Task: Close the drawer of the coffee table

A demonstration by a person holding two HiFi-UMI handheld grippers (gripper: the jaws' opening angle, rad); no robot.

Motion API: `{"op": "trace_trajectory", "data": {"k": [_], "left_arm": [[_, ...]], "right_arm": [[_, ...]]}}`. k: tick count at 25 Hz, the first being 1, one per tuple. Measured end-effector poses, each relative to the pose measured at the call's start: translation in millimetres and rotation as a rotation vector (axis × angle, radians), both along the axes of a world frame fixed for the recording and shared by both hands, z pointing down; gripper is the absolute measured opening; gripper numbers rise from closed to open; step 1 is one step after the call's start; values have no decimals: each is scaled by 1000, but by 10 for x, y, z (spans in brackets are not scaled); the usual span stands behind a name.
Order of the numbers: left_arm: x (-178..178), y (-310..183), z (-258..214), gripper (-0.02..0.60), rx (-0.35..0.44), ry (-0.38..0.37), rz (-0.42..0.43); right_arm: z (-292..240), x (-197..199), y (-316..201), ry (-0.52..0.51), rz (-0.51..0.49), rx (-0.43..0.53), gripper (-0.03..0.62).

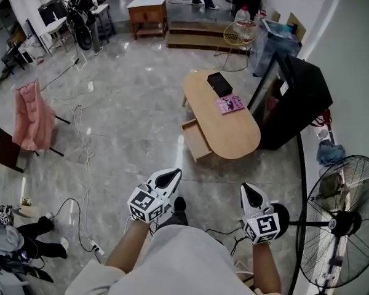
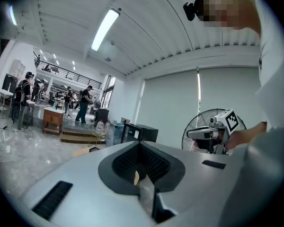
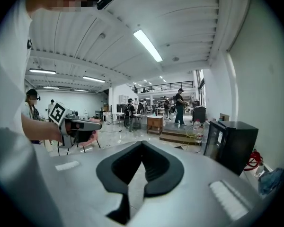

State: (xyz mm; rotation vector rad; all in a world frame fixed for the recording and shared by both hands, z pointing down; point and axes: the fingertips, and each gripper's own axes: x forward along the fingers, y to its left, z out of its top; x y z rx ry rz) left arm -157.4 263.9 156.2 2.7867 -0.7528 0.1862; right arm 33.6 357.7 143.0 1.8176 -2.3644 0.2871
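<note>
1. The drawer (image 1: 195, 139) stands pulled out of the surface (image 1: 229, 131). It pokes from the long edge that faces away from the black cabinet (image 1: 298, 97), close to the rounded end nearest the person.
2. The surface's long axis runs from its far end, where a black box (image 1: 219, 83) and a pink book (image 1: 230, 104) lie, down to that near end. The drawer slides across that axis, so shutting it looks like a shove on the drawer front, straight in toward the surface.
3. The left tool (image 1: 168, 177) has its jaws pressed together with nothing between them. It hangs off the near end of the surface on the drawer's side, well apart from the drawer.
4. The right tool (image 1: 250, 193) is also pressed together and empty. It sits off that same near end but toward the cabinet side, farther from the drawer front.
5. The left tool is nearer and already on the open side, so it looks the likelier pusher. It needs to reach the drawer front first, then drive in toward the surface.
</note>
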Motion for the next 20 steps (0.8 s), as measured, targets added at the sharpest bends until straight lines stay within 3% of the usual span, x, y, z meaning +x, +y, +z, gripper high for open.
{"op": "trace_trajectory", "data": {"k": [13,20], "left_arm": [[85,-1452,102,6,5,-30,121],[44,-1910,112,6,-18,-18,136]], "right_arm": [[199,62,-1330,-19,117,-61,11],[187,19,-1756,-16,147,-81,11]]}}
